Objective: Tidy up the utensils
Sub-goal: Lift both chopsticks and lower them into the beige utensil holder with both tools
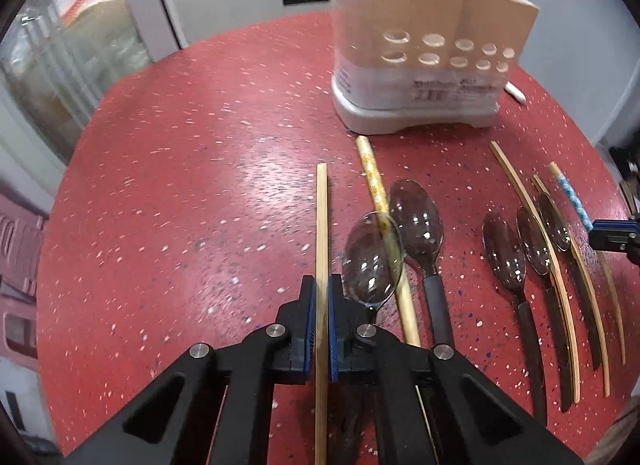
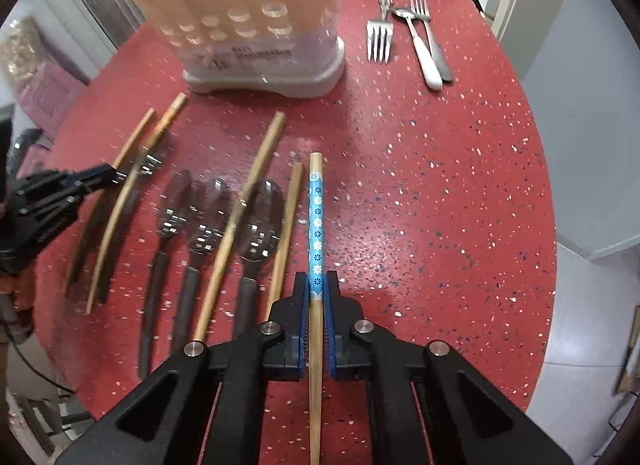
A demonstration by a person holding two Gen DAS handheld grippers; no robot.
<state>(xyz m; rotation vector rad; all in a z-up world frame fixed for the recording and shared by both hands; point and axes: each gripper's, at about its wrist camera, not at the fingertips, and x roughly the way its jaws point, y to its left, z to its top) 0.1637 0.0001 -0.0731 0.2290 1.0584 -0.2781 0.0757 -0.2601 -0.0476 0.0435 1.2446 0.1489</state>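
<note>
Left wrist view: left gripper (image 1: 322,297) clamps plain bamboo chopstick (image 1: 321,225); right gripper (image 2: 316,297) pinches blue-patterned chopstick (image 2: 317,221). Both near utensil holder (image 1: 420,65), not yet in — holder's contents unseen. Dark spoons (image 2: 212,221), other chopsticks, forks (image 2: 378,41) beside holder: early stage, most unsorted.

Chopsticks (image 1: 321,225), spoons (image 2: 256,225) on table

Our left gripper (image 1: 322,289) and right gripper (image 2: 316,285) look alike: black angular frames, blue-edged jaws, round silver screw heads on the linkages.
</note>
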